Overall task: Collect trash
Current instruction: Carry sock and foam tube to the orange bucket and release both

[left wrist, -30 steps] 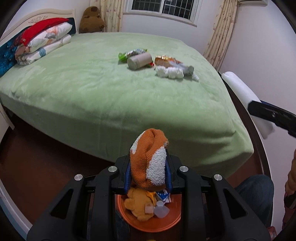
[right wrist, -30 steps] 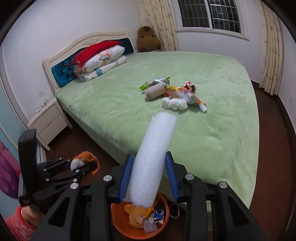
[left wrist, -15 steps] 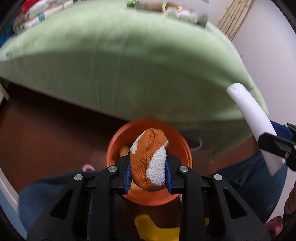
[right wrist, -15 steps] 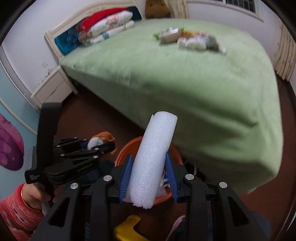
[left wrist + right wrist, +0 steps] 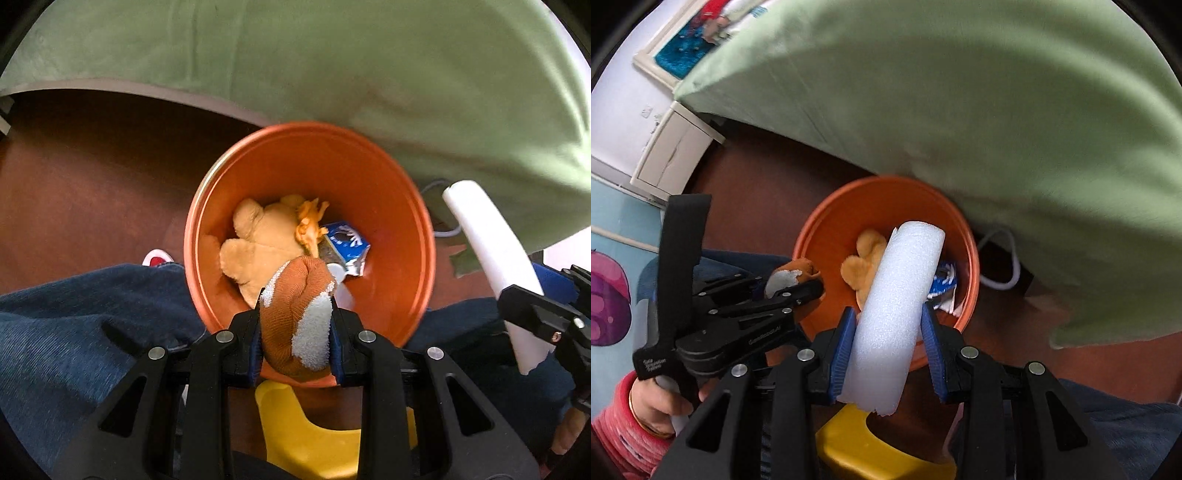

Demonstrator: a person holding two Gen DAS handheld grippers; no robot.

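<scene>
Both cameras look almost straight down from close above the orange bin (image 5: 399,206) (image 5: 827,243); both show it.

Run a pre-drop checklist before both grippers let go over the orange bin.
1. Left gripper shut on the orange-and-white sock: ok.
2. Right gripper shut on the white foam tube: ok.
3. Sock over the orange bin opening: ok, near the closer rim.
4. Foam tube's far end over the bin: ok; its near end hangs outside the rim.
5. Room in the bin above the plush toy and blue wrapper: ok.
6. Tube short enough to fit inside: cannot tell.
</scene>
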